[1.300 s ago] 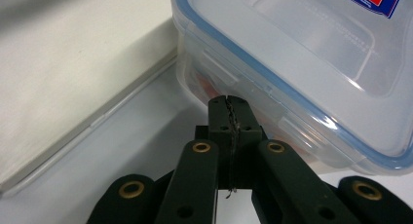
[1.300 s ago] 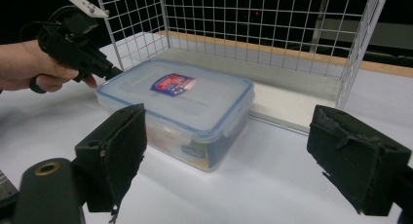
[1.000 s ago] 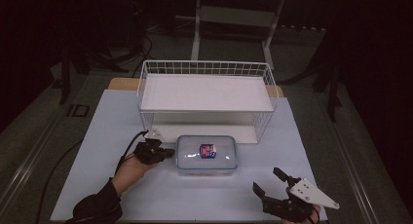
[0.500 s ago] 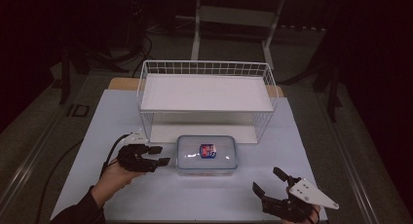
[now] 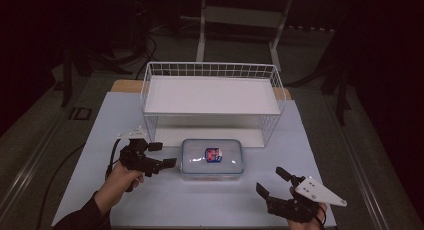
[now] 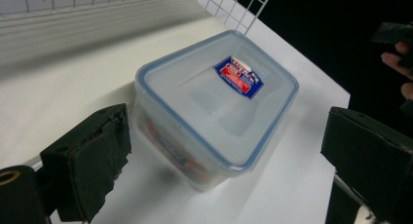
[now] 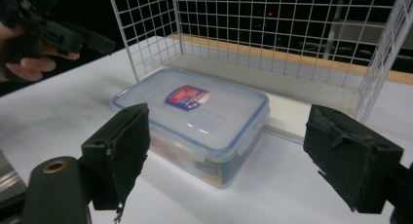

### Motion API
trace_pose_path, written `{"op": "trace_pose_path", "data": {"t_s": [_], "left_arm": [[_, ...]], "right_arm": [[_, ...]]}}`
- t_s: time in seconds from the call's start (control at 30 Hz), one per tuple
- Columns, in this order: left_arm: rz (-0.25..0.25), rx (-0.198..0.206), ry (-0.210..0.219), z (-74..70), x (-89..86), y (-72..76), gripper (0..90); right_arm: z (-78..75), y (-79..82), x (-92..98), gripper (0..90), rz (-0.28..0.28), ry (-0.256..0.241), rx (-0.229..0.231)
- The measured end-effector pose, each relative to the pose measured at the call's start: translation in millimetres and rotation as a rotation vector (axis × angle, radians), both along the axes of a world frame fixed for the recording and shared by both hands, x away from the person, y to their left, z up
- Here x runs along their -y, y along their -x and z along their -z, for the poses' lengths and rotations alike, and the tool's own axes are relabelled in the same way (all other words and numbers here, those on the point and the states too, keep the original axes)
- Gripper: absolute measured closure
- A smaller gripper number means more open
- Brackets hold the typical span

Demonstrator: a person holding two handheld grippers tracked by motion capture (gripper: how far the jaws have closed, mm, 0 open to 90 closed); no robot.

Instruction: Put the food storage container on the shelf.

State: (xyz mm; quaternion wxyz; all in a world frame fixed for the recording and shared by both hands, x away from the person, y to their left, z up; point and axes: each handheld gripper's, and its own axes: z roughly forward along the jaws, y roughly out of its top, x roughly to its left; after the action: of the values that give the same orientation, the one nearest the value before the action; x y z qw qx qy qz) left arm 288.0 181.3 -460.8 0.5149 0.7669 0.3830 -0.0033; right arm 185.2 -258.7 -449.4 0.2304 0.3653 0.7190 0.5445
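At the near edge of the desk (image 5: pixel 150 200), toward its right corner, the right gripper (image 5: pixel 278 181) rests in a hand with its jaws spread wide and nothing between them. Farther in, the left gripper (image 5: pixel 163 154) is likewise released and empty, just left of the lidded plastic container (image 5: pixel 212 159), which lies flat at the desk's middle with a red and blue label on top. Beyond the container, toward the far edge, stands a white wire rack (image 5: pixel 212 92).
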Motion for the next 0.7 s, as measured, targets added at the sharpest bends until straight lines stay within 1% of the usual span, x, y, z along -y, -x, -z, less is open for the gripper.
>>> {"op": "trace_pose_path", "data": {"t_s": [0.03,0.07,0.1,0.13,0.17,0.2,0.23,0.27,0.3,0.33,0.37,0.4,0.43,0.47,0.5,0.53,0.57,0.6,0.63,0.67,0.7], "left_arm": [[-0.008,-0.009,0.000,-1.1,1.2,-1.0,3.5],[-0.014,-0.024,0.006,-2.8,3.0,-2.9,3.1],[-0.021,-0.029,0.004,-3.7,4.1,-4.1,3.0],[-0.029,-0.052,0.006,-4.9,6.9,-7.7,3.0],[-0.029,-0.052,0.006,-4.9,6.9,-7.7,3.1],[-0.052,-0.048,-0.006,-5.7,9.4,-9.5,3.1],[-0.058,-0.049,-0.007,-6.2,10.3,-10.7,3.7],[-0.060,-0.064,0.004,-6.3,11.1,-12.5,3.9],[-0.064,-0.077,0.020,-5.8,11.7,-14.6,3.9],[-0.072,-0.086,0.034,-5.1,12.4,-16.7,3.9],[-0.078,-0.096,0.041,-4.1,13.2,-18.9,3.9],[-0.082,-0.108,0.044,-3.1,14.2,-21.2,4.0],[-0.084,-0.119,0.058,-1.9,15.3,-23.5,4.0],[-0.079,-0.145,0.072,-0.9,16.7,-25.9,4.0],[-0.071,-0.169,0.077,0.3,17.9,-28.5,4.3],[-0.071,-0.180,0.070,1.6,19.8,-30.4,4.4],[-0.072,-0.189,0.052,2.7,22.1,-32.1,4.3],[-0.080,-0.210,0.035,3.8,24.5,-34.0,4.3],[-0.089,-0.228,0.017,5.3,26.2,-35.8,4.3],[-0.090,-0.244,0.010,7.2,27.3,-37.6,4.3],[-0.097,-0.272,0.017,9.6,28.4,-39.4,4.3]], "right_arm": [[0.0,0.0,0.0,16.8,0.000,0.000,0.000],[-1.2,-2.0,-1.0,16.4,0.001,0.011,0.006],[-4.0,-10.4,-2.9,15.7,-0.010,0.017,0.002],[-5.1,-15.9,-3.6,15.7,-0.019,0.012,-0.015],[-5.1,-15.9,-3.6,15.7,-0.019,0.012,-0.015],[-6.1,-21.8,-4.4,15.2,-0.032,-0.001,-0.030],[-7.3,-32.3,-6.9,14.6,-0.054,-0.002,-0.056],[-8.1,-37.4,-9.0,14.1,-0.058,0.005,-0.062],[-8.7,-42.6,-11.4,13.6,-0.068,0.020,-0.057],[-9.3,-47.4,-13.7,13.6,-0.062,0.040,-0.059],[-10.0,-52.7,-15.5,13.6,-0.064,0.050,-0.074],[-10.4,-58.5,-16.9,13.6,-0.082,0.040,-0.104],[-10.4,-64.2,-17.8,13.6,-0.084,0.031,-0.132],[-10.1,-69.6,-18.7,13.7,-0.078,0.023,-0.149],[-9.4,-75.1,-19.5,13.6,-0.084,0.010,-0.177],[-8.3,-80.5,-20.0,13.4,-0.085,-0.004,-0.204],[-7.1,-85.4,-20.9,13.1,-0.075,-0.016,-0.225],[-5.5,-90.7,-22.3,12.9,-0.073,-0.020,-0.250],[-4.1,-95.9,-24.2,13.0,-0.051,-0.027,-0.277],[-2.5,-100.0,-26.1,13.0,-0.022,-0.037,-0.284],[-0.5,-103.7,-27.5,11.1,-0.030,-0.041,-0.296]]}}
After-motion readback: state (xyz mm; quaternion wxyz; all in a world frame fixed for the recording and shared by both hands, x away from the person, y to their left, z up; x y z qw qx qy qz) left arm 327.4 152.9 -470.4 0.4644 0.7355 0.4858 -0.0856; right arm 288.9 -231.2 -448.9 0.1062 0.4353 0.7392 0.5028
